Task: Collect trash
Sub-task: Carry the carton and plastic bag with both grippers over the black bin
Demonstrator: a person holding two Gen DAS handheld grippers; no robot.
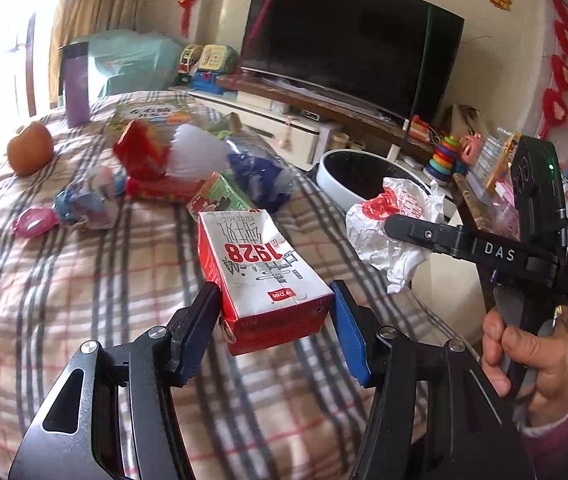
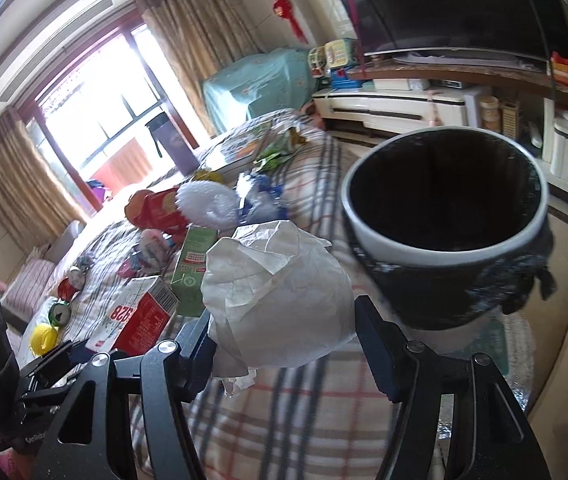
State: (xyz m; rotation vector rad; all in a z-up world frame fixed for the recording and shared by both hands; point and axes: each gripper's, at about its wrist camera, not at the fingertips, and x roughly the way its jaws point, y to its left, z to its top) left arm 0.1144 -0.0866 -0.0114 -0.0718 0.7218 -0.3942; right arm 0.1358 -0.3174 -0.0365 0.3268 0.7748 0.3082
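My left gripper (image 1: 276, 312) is shut on a red and white milk carton (image 1: 260, 276) printed "1928", held above the plaid cloth (image 1: 64, 280). The same carton (image 2: 140, 316) shows at the lower left of the right wrist view. My right gripper (image 2: 284, 328) is shut on a crumpled white paper wrapper (image 2: 280, 300), whose red print (image 1: 388, 224) faces the left wrist camera. Just beyond and right of the wrapper stands a white-rimmed bin (image 2: 368, 236) lined with a black bag, its mouth open. In the left wrist view the bin (image 1: 340, 168) sits off the cloth's far edge.
More litter lies on the cloth: a red snack tube (image 1: 140, 156), a crushed bottle with a blue label (image 1: 260, 172), a green carton (image 1: 220, 196) and small wrappers (image 1: 80, 208). An orange fruit (image 1: 30, 148), a purple tumbler (image 1: 77, 84), a TV (image 1: 348, 40) and toys (image 1: 446, 156) are nearby.
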